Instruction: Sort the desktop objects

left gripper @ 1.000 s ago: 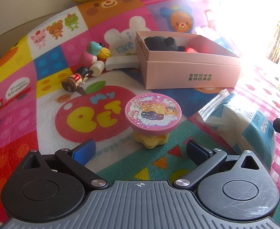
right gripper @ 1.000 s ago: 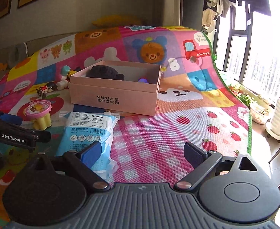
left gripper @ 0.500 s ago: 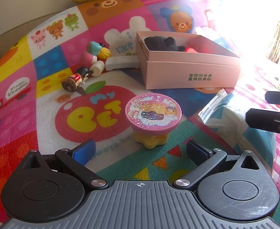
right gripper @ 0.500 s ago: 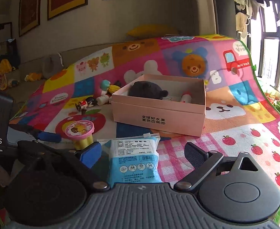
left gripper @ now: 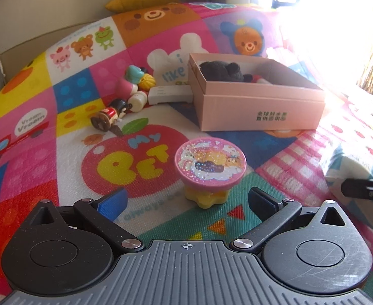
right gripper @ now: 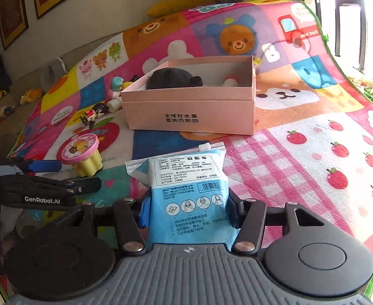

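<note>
Two grippers at work: right gripper [right gripper: 188,212] has its jaws closing on the blue wipes pack [right gripper: 186,190], pads approx touching both sides, prob not fully clamped yet. Pack lies on the mat [right gripper: 300,152] just in front of the pink box [right gripper: 189,117]. Left gripper [left gripper: 186,198] hangs w/ jaws apart, empty, near the pink-lidded toy [left gripper: 210,164]. Step: grasping the pack. Next: firm grip, lift, carry over box rim.

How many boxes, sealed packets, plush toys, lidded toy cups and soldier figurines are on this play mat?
Pink cardboard box: 1
Blue-and-white plastic packet: 1
Black plush toy, inside the box: 1
Pink-lidded yellow toy cup: 1
Red-and-black soldier figurine: 1
Total: 5
</note>
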`<state>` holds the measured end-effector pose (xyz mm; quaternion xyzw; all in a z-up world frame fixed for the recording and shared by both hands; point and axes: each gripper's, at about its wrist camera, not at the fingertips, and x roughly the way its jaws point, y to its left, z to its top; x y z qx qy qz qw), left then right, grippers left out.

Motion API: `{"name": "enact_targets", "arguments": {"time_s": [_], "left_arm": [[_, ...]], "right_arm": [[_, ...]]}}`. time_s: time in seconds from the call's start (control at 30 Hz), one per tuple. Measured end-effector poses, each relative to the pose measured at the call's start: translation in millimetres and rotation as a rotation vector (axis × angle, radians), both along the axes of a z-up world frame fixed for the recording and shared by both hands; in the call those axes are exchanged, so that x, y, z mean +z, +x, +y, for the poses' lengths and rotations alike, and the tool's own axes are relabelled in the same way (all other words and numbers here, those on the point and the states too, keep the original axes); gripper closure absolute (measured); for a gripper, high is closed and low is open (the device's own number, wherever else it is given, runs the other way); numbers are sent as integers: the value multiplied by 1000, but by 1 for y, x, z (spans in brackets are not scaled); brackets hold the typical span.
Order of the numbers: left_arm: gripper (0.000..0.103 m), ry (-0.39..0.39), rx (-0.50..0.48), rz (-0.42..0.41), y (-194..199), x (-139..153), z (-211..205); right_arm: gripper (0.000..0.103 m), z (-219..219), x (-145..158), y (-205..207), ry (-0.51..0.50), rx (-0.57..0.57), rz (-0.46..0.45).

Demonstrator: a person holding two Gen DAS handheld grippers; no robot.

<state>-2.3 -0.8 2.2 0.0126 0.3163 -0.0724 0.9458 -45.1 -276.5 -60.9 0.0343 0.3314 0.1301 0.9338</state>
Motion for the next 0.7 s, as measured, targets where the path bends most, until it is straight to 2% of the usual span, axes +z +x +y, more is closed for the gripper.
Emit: {"name": "enact_targets", "arguments": {"time_s": [0.07,0.17,0.23,0.4,0.57,0.6,0.7], "left_arm": [[0,-10,-4,-17,2,4,-2],[5,42,-38,-20,5,4,-13],[37,59,-60,1,9,2,-19],[38,65,-68,0,13,0,-21],[53,68,-73,-10,12,6,-21],[59,70,-80,-11,10,8,-21],[59,74,-107,-28,-1,14,-24]], "right_arm": [[47,-7,-1,-6,-11,-18,-9],[47,-8,-2,-8,-18,-24,-14],[46,-5,-4,-7,-35,-27,-16],[45,-3,-5,-6,-43,-25,-17],[45,2,-3,-5,-65,-25,-23],[45,3,-2,-4,-67,-24,-23],[48,5,5,-5,-53,-9,-13]]}}
